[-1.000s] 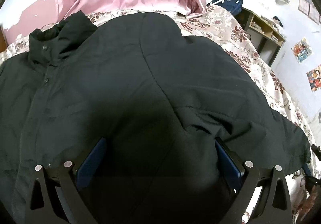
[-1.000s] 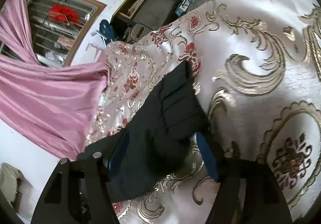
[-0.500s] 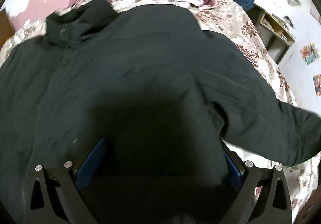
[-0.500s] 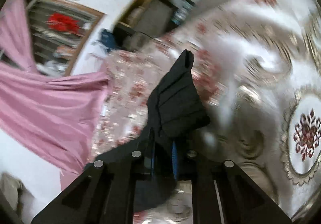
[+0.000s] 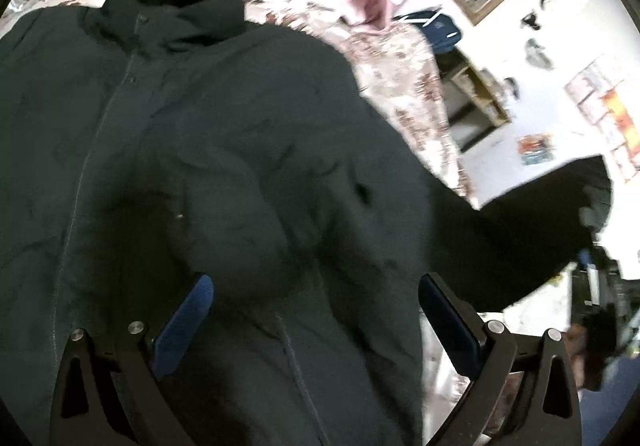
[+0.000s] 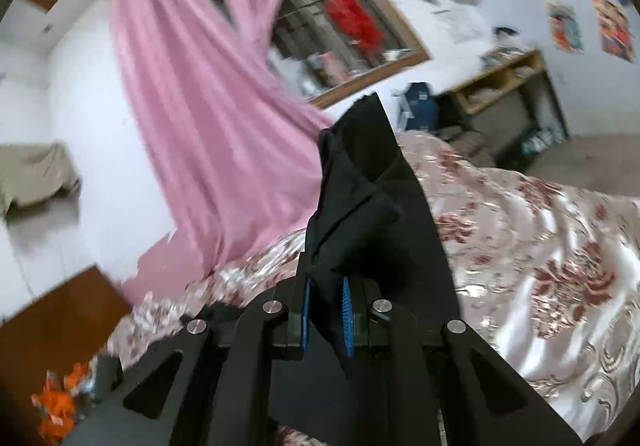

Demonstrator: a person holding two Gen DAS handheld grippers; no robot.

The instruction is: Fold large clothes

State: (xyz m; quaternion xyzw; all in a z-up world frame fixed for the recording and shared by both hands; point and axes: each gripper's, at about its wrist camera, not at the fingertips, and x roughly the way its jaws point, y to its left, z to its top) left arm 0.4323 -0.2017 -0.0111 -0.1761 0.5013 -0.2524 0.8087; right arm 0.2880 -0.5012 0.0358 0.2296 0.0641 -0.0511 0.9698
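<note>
Two tools at work: the right tool, wide open a second ago, has pinched the sleeve cuff and raised it off the bed. The left tool hovers wide open, gripping nothing (coat beneath), so folding the sleeve inward likely follows.

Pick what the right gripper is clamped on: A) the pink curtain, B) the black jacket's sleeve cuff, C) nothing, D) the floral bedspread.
B: the right gripper is shut, its blue fingers pinching the black jacket's sleeve cuff, lifted above the floral bedspread.
</note>
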